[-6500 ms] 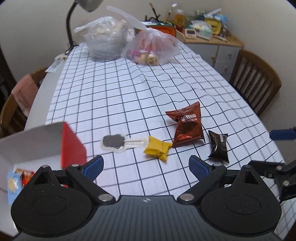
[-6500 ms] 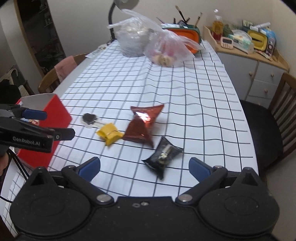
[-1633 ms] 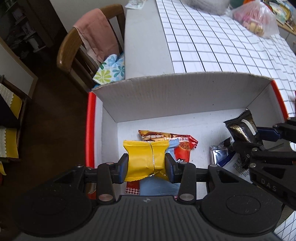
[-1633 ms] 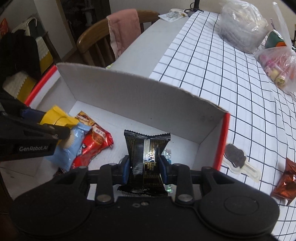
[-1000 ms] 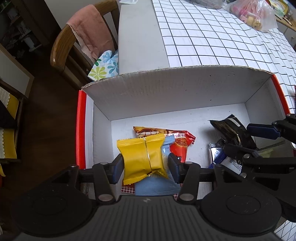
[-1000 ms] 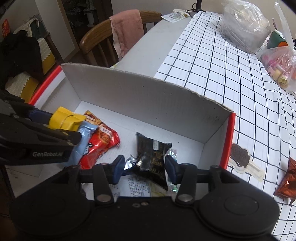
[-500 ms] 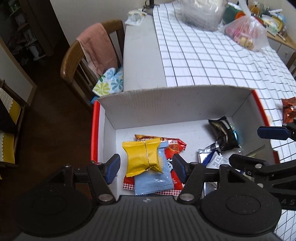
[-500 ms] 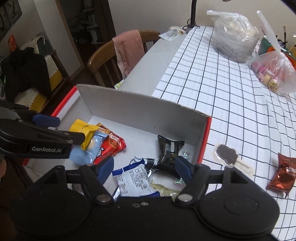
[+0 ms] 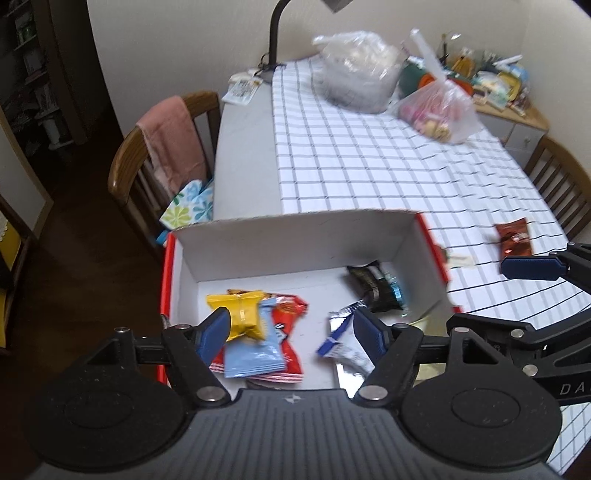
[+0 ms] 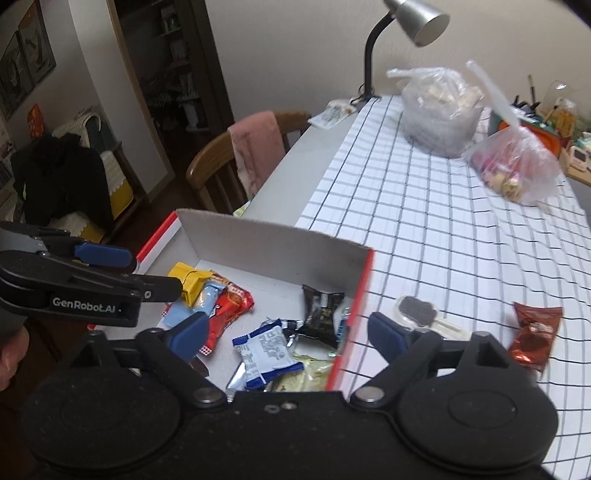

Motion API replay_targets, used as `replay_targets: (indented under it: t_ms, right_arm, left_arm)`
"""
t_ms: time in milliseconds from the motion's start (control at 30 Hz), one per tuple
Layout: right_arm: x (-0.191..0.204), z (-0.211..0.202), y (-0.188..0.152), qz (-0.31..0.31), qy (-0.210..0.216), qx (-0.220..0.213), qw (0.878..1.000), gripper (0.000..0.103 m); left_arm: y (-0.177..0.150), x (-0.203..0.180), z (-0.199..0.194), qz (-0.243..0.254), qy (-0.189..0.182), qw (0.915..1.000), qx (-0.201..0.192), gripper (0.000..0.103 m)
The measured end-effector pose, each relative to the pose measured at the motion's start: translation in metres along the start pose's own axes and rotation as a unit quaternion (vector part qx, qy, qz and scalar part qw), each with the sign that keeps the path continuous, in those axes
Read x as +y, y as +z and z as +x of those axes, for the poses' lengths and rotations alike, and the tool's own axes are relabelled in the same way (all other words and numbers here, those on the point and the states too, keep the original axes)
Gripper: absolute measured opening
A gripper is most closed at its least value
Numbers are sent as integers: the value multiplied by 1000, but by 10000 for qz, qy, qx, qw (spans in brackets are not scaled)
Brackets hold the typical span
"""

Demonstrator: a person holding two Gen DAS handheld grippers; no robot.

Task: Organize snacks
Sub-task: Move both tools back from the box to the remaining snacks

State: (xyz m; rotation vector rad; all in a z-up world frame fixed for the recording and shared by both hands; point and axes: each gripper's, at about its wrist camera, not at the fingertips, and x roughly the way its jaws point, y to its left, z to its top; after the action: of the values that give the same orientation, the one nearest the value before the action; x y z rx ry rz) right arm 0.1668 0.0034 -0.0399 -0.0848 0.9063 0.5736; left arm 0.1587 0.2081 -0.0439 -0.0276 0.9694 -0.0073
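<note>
A red box with white inside (image 9: 295, 240) (image 10: 258, 243) sits at the table's near left edge. In it lie a yellow packet (image 9: 240, 314) (image 10: 190, 280), a light blue packet (image 9: 255, 354), a red packet (image 10: 231, 306), a black packet (image 9: 376, 288) (image 10: 321, 306) and a blue-and-white packet (image 10: 267, 350). My left gripper (image 9: 291, 330) is open and empty above the box. My right gripper (image 10: 288, 336) is open and empty above the box's right side. A brown Oreo packet (image 9: 513, 236) (image 10: 533, 334) and a clear-wrapped dark cookie stick (image 10: 417, 312) lie on the checked cloth.
Two plastic bags (image 9: 354, 70) (image 9: 439, 110) and a desk lamp (image 10: 406, 26) stand at the table's far end. A wooden chair with a pink towel (image 9: 173, 147) is left of the table, another chair (image 9: 565, 184) at the right. A cluttered cabinet (image 9: 498, 85) is behind.
Both grippers let go of their packets, the yellow and the black one, which now lie in the box. Both have opened wider and pulled up and back.
</note>
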Motion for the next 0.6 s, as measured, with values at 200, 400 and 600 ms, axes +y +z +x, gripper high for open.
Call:
replay_targets:
  t_ms: [200,400,600]
  right_arm:
    - [-17,-29,-13,33,-3,-174,9998,101]
    - [-51,-55,-29,164,-76,-254,9995,102]
    - [-97,-74,-46,243,-227,-247,9991,102]
  left_arm:
    - [-6,-27,-23,83,-206,9993,-312,85]
    - [-9,-64,-31,118,-421,9983,-388,90]
    - [-12,-112,-25,119,-600,9976,-325,91]
